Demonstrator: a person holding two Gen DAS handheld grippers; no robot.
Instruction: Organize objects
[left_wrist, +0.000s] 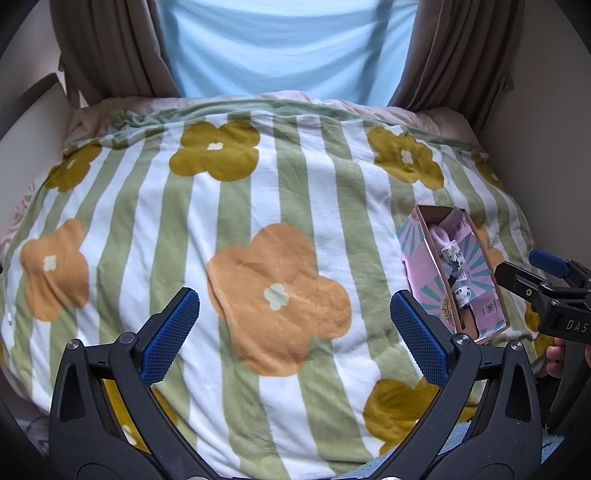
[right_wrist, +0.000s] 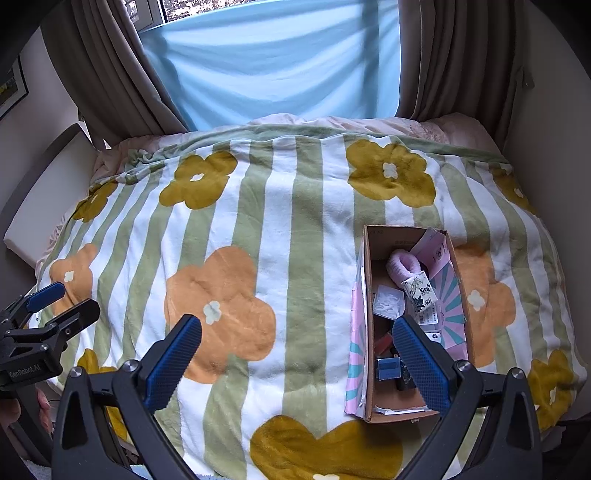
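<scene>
Both the left hand-held gripper (left_wrist: 294, 336) and right hand-held gripper (right_wrist: 297, 363) hover spread and empty above the bed (right_wrist: 280, 221), the cardboard box (right_wrist: 384, 411) of gathered items just ahead-right of the right one, suggesting tidying's finished.

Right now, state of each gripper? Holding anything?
Left gripper: open, holding nothing, over the flowered blanket.
Right gripper: open, holding nothing, one finger in front of the cardboard box.

bed with green-striped flowered blanket (right_wrist: 280, 229), open cardboard box (right_wrist: 369, 295) resting on its right side
</scene>
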